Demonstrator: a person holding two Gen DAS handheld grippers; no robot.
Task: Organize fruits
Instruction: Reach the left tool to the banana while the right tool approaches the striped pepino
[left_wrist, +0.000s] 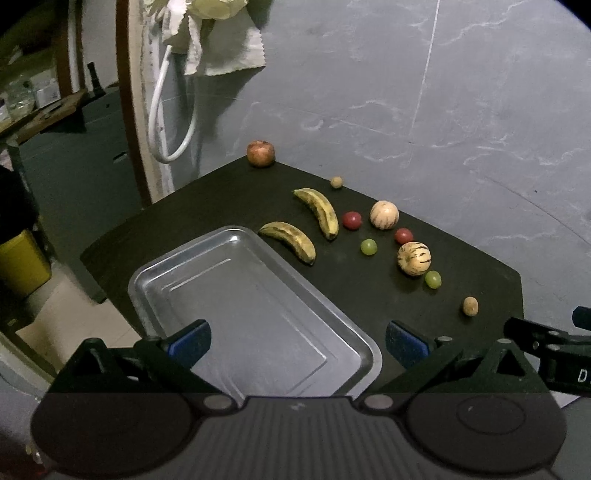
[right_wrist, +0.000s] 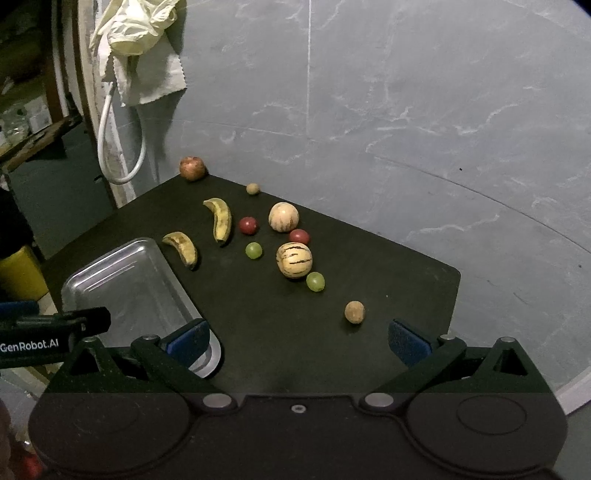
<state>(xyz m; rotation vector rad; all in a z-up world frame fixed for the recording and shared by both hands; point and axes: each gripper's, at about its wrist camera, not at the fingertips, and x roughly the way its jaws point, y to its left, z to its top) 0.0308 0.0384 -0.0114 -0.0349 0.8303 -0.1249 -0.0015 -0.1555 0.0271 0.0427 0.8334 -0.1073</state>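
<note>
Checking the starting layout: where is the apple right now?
The apple sits at the table's far corner in both wrist views, by the wall, beyond the two bananas and apart from the other fruit.

The left gripper (right_wrist: 55, 325) (frame-cut) hides a corner of the metal tray (right_wrist: 122, 280).

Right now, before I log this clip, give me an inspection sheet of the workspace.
Surface: dark table.
Job's things: metal tray holds nothing; two bananas, apple at far corner, two striped melons, two red and two green small fruits, two brown nuts, all on the table.
Clutter: nothing seen.
Grippers: left gripper and right gripper open, holding nothing.
Cables: white cable hangs by the wall.
Surroundings: marbled grey wall, hanging cloth.
</note>
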